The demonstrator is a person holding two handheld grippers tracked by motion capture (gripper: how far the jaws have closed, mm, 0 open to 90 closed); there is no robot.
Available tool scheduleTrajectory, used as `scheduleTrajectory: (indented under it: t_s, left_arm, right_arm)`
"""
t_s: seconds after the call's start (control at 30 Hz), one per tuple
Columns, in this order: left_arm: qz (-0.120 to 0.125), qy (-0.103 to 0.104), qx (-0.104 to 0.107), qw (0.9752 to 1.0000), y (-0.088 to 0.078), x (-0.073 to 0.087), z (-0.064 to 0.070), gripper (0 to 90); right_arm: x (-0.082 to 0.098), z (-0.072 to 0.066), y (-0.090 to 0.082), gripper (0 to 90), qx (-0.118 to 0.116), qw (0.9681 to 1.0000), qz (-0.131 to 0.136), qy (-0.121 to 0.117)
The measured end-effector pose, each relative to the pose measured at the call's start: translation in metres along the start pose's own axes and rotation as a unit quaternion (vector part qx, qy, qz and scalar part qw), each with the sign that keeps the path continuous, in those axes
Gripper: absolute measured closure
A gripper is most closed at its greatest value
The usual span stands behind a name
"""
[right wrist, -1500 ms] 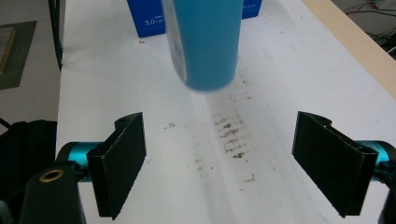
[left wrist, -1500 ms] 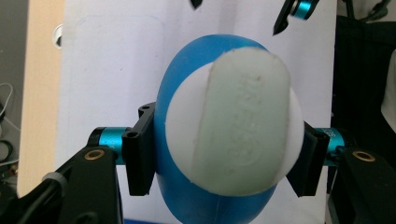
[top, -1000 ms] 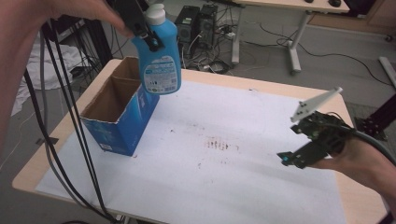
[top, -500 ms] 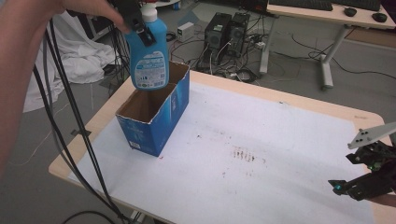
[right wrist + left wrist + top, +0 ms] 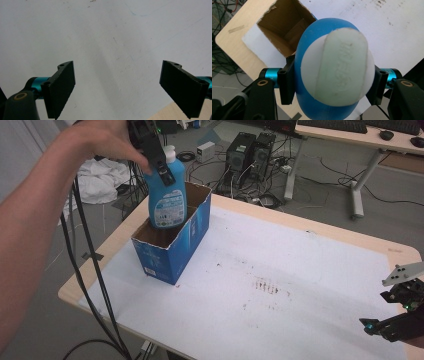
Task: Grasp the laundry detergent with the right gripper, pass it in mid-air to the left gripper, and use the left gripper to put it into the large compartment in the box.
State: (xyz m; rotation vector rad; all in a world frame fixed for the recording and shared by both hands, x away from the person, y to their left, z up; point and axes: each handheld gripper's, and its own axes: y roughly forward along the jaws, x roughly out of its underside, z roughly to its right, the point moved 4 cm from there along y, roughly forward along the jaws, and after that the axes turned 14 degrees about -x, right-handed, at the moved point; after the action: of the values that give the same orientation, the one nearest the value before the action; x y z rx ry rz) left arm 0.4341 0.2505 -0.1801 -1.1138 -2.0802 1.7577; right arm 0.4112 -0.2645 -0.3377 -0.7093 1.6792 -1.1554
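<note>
A blue bottle (image 5: 168,200) with a white cap stands upright with its base inside the open top of a blue cardboard box (image 5: 172,249) at the table's left. My left gripper (image 5: 156,156) is shut on the bottle's upper part. From above, in the left gripper view, the pale cap of the bottle (image 5: 337,70) sits between the two jaws, over the box's brown inside (image 5: 284,27). At the table's right edge my right gripper (image 5: 395,322) is low over the white sheet. Its jaws stand wide apart with nothing between them, as my right gripper (image 5: 117,87) shows in its own view.
The white sheet (image 5: 280,285) covers most of the wooden table (image 5: 350,240) and bears brown stains (image 5: 265,286) near the middle. Black cables (image 5: 95,270) hang off the left edge. On the floor beyond lie computer towers (image 5: 250,150), cables and white cloth (image 5: 107,177).
The left gripper has lowered the bottle from above the box until its base is inside the box's open top. The right gripper has stayed open near the table's right edge.
</note>
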Motion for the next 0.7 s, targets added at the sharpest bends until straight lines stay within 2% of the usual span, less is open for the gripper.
scheduleTrajectory:
  t_s: [0.13,0.3,0.47,0.53,0.57,0.7]
  left_arm:
    - [-0.003,0.010,0.005,0.9999,0.019,0.004,0.008,37.8]
    - [-0.012,0.038,0.013,0.9991,0.048,0.015,0.015,37.8]
    - [-0.022,0.070,0.021,0.9971,0.074,0.023,0.023,37.8]
    - [-0.022,0.072,0.023,0.9969,0.079,0.025,0.024,37.8]
    - [-0.024,0.077,0.029,0.9963,0.089,0.029,0.025,37.8]
    - [-0.028,0.105,0.035,0.9935,0.103,0.037,0.029,37.8]
  right_arm:
    - [0.002,0.001,0.002,12.6,0.004,1.0000,-0.005,0.004]
    - [0.004,0.000,0.005,12.6,0.004,1.0000,-0.006,0.003]
    - [0.004,-0.001,0.009,12.6,0.003,0.9999,-0.011,0.001]
    - [0.004,-0.001,0.010,12.6,0.003,0.9999,-0.010,0.001]
    - [0.004,-0.001,0.011,12.6,0.003,0.9999,-0.012,0.000]
    - [0.006,-0.001,0.012,12.6,0.004,0.9999,-0.013,0.001]
